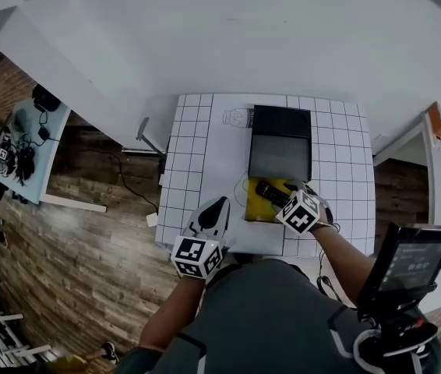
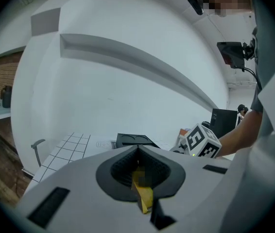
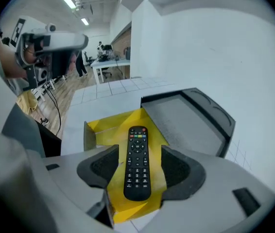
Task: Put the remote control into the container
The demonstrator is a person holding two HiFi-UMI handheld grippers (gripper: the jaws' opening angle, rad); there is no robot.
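The black remote control [image 1: 271,192] [image 3: 137,161] lies flat in the yellow cardboard container [image 1: 258,207] [image 3: 108,125] on the white gridded table [image 1: 197,154]. My right gripper [image 1: 291,197] [image 3: 138,152] hangs just above it, open. Its dark pads [image 3: 103,166] stand on either side of the remote, with a gap on each side. My left gripper [image 1: 219,205] [image 2: 137,147] hovers over the table's near edge, left of the container. Its jaws meet at the tips, and a small yellow strip shows in the hollow behind them.
A black tray with a grey inner face [image 1: 280,142] [image 3: 196,120] [image 2: 132,140] lies just beyond the container. A clear bottle [image 1: 238,117] lies at its far left corner. A screen on a stand [image 1: 411,259] stands at the right and a cluttered side table [image 1: 29,150] at the left.
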